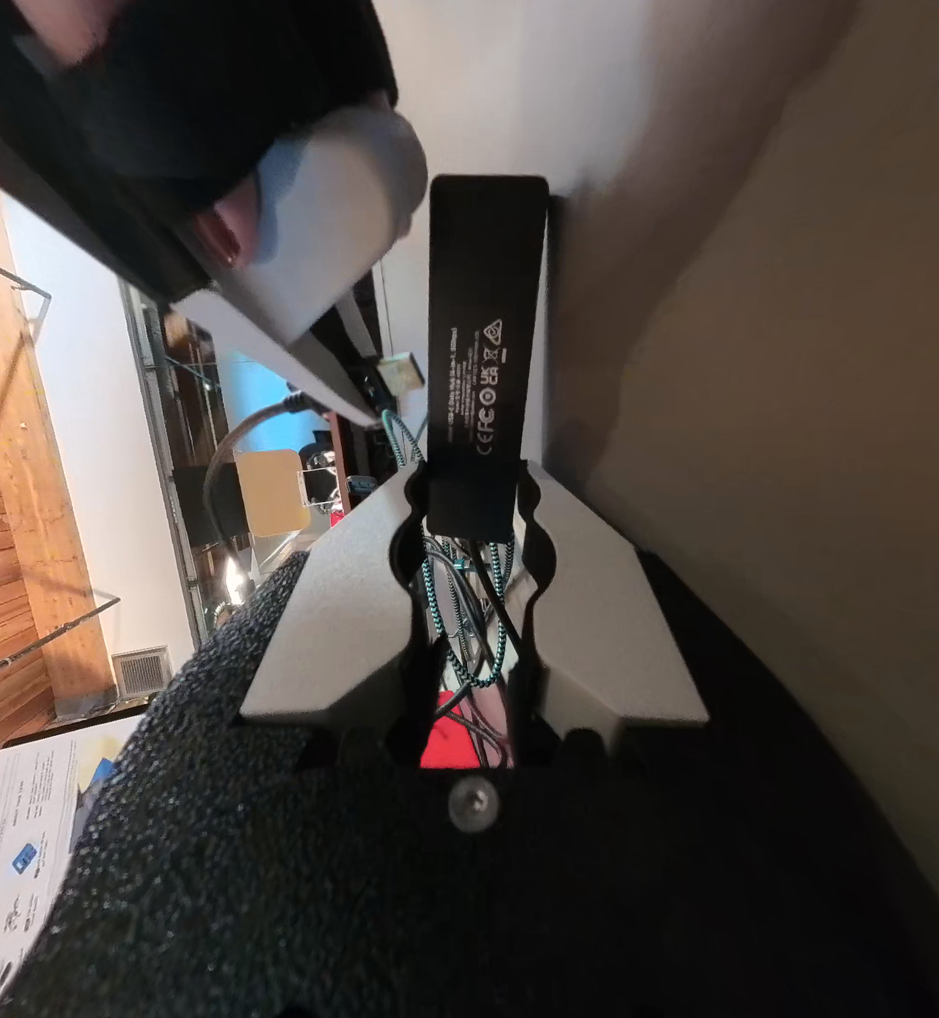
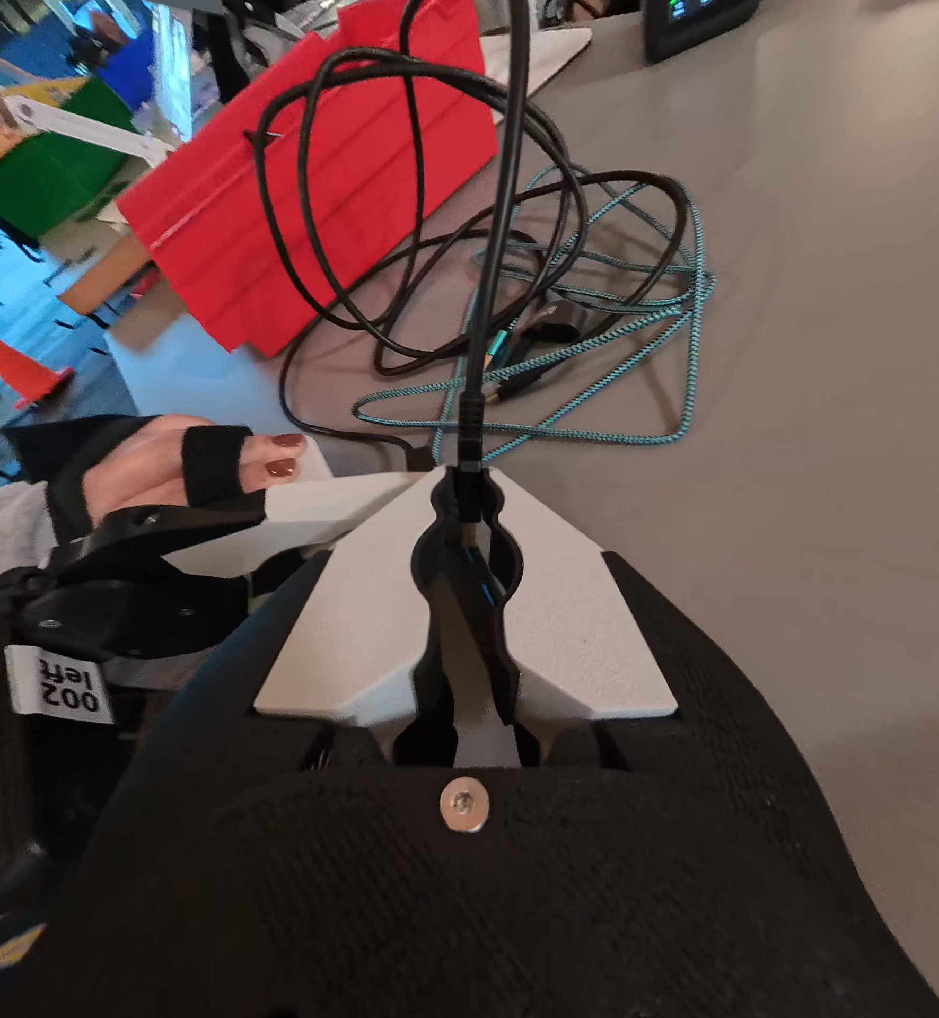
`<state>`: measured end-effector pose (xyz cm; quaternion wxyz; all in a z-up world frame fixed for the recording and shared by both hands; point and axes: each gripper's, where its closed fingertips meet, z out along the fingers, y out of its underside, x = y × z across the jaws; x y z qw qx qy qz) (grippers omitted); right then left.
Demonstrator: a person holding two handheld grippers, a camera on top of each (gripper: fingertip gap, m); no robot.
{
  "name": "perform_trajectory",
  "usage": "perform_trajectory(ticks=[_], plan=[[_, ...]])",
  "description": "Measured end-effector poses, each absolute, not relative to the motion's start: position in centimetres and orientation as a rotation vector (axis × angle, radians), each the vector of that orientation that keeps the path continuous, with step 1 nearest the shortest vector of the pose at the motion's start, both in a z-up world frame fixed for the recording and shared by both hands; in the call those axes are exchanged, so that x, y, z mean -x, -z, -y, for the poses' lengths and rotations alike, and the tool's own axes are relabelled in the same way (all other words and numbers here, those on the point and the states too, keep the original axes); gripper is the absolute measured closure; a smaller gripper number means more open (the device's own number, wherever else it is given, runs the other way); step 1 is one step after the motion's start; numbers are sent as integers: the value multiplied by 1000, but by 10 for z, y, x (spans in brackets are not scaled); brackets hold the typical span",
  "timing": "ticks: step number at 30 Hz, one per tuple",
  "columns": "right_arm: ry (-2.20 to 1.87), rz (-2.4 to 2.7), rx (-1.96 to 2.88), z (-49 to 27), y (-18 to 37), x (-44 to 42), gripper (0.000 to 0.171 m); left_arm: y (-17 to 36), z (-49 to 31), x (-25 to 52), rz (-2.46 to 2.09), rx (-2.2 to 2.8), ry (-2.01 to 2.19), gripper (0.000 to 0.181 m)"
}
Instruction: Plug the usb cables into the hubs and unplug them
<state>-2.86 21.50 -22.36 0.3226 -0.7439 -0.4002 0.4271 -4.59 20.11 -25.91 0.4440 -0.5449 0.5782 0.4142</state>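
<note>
My work surface was a plain grey table, matte and evenly lit. Beyond its far edge stood a green bin in a bright, blurred room. From my other side I saw a wood-planked surface, a white wall and a small vent grille.

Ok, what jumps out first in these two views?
The black hub, clamped upright in the left hand-held gripper, fills the left view's centre, a bare USB plug beside it. In the right view, the right hand-held gripper pinches a black cable above tangled teal cable.
</note>
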Motion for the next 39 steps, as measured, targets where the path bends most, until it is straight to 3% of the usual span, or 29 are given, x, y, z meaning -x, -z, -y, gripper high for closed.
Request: perform_trajectory(ticks=[2, 3, 5, 7, 12, 30, 35, 36, 37, 39], plan=[[-1079, 1082, 1942, -216, 227, 25, 164, 259, -201, 46, -1433, 1352, -1028, 140], [-1083, 1100, 1943, -213, 228, 26, 163, 260, -202, 46, -1433, 1353, -1029, 153], [-1086, 1112, 1925, -212, 227, 28, 163, 260, -202, 45, -1434, 1352, -1031, 28], [-1094, 1124, 1912, -210, 225, 30, 163, 260, -203, 45, -1434, 1353, -1031, 143], [-1106, 1143, 1876, -208, 226, 28, 163, 261, -203, 45, -1433, 1353, -1030, 135], [-1255, 1198, 1855, -200, 229, 19, 163, 263, -205, 41, -1452, 1334, -1030, 135], [-1219, 1299, 1877, -199, 230, 21, 163, 264, -206, 41, -1456, 1330, -1030, 0], [-1212, 1310, 1873, -200, 230, 21, 163, 264, -206, 41, -1456, 1330, -1030, 0], [-1210, 1304, 1863, -201, 228, 22, 163, 264, -206, 41, -1456, 1330, -1030, 151], [-1230, 1291, 1860, -201, 227, 24, 163, 264, -206, 42, -1457, 1330, -1031, 149]])
